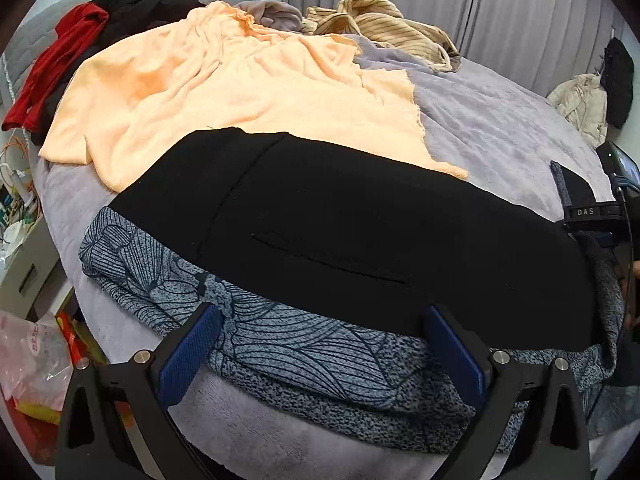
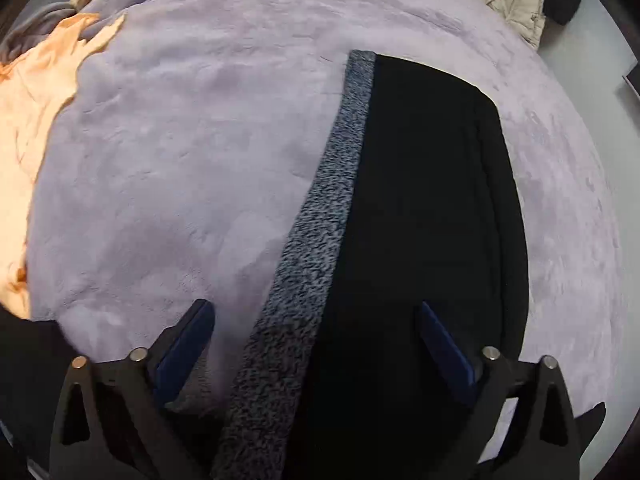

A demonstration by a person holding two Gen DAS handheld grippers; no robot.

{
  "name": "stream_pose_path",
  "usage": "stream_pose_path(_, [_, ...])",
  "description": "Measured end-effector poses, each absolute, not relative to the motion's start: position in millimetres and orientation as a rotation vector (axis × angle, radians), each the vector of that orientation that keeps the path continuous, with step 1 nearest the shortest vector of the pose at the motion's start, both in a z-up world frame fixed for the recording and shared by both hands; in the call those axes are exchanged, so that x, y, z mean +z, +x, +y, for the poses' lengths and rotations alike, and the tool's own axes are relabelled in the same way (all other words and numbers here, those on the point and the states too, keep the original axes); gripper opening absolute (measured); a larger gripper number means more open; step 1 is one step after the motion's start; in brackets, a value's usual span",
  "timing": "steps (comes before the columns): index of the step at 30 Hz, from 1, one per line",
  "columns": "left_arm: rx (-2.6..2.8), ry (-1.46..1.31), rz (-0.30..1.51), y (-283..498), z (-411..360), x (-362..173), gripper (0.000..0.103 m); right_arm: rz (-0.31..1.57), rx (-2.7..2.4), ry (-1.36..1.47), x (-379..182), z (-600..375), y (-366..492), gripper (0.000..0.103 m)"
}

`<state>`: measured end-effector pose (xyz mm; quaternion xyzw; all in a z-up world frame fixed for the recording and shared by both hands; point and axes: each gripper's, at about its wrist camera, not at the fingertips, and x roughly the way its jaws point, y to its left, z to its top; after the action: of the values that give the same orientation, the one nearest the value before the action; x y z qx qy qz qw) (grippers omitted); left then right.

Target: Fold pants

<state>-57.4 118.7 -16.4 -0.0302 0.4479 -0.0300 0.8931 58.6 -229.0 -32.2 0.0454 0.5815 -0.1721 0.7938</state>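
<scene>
Black pants (image 1: 360,240) lie flat across a lilac bed, on top of a blue-grey patterned garment (image 1: 288,344). My left gripper (image 1: 324,316) is open above the near edge of both, holding nothing. In the right wrist view the black pants (image 2: 420,200) stretch away from me with a strip of the speckled garment (image 2: 320,240) showing along their left side. My right gripper (image 2: 316,312) is open and empty above them. The right gripper's body also shows in the left wrist view (image 1: 600,216) at the pants' right end.
A peach garment (image 1: 240,92) lies behind the pants. Red and black clothes (image 1: 80,48) and a tan striped garment (image 1: 380,28) pile at the bed's far end. A cream jacket (image 2: 516,0) sits beyond the bed. Bags and clutter (image 1: 32,360) lie on the floor to the left.
</scene>
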Motion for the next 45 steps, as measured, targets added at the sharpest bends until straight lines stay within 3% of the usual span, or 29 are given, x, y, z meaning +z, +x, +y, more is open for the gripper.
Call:
stream_pose_path(1, [-0.081,-0.054,0.925,-60,115,-14,0.102,1.227,-0.382,0.113,-28,-234,48,0.061])
stream_pose_path(2, [-0.102,-0.047,0.924,-63,111,-13,0.102,1.214,-0.380,0.112,-21,-239,38,0.029])
stream_pose_path(3, [-0.121,-0.041,0.927,-64,107,-11,0.102,1.178,-0.338,0.170,-11,-246,23,0.015])
stream_pose_path(10, [-0.319,0.032,0.905,-76,61,4,0.102,0.733,-0.427,0.366,63,-260,-147,0.012])
stream_pose_path(14, [-0.469,0.103,0.888,-81,14,8,0.102,0.676,-0.527,0.432,40,-264,-236,0.012])
stream_pose_path(19, [-0.604,0.213,0.944,-83,-50,-4,0.102,0.753,-0.484,0.600,1,-315,-265,0.014])
stream_pose_path(20, [-0.612,0.233,0.940,-83,-59,-5,0.102,0.740,-0.487,0.588,5,-316,-264,0.020])
stream_pose_path(22, [-0.627,0.250,0.966,-83,-71,-11,0.102,0.752,-0.485,0.510,16,-313,-247,0.059])
stream_pose_path(23, [-0.621,0.244,0.988,-82,-75,-16,0.102,0.751,-0.472,0.471,21,-310,-239,0.091])
stream_pose_path(24, [-0.606,0.229,0.993,-82,-75,-19,0.102,0.716,-0.458,0.420,32,-302,-233,0.096])
stream_pose_path(28, [-0.589,0.216,0.967,-86,-74,-24,0.102,0.633,-0.486,0.101,65,-259,-196,0.100])
stream_pose_path(34, [-0.595,0.217,0.963,-89,-75,-25,0.102,1.044,-0.556,-0.345,9,-231,-48,0.102])
stream_pose_path(35, [-0.598,0.216,0.962,-89,-75,-25,0.102,1.089,-0.593,-0.375,-4,-240,-37,0.089])
stream_pose_path(36, [-0.600,0.218,0.961,-88,-73,-24,0.102,1.106,-0.622,-0.354,-11,-254,-35,0.028])
stream_pose_path(37, [-0.601,0.221,0.959,-88,-72,-24,0.102,1.138,-0.623,-0.262,-13,-274,-44,0.005])
stream_pose_path(40, [-0.600,0.225,0.957,-91,-65,-21,0.102,1.024,-0.570,0.052,13,-320,-92,0.006])
stream_pose_path(45, [-0.668,0.175,0.949,-102,-60,-2,0.102,0.658,-0.520,0.352,74,-349,-231,0.006])
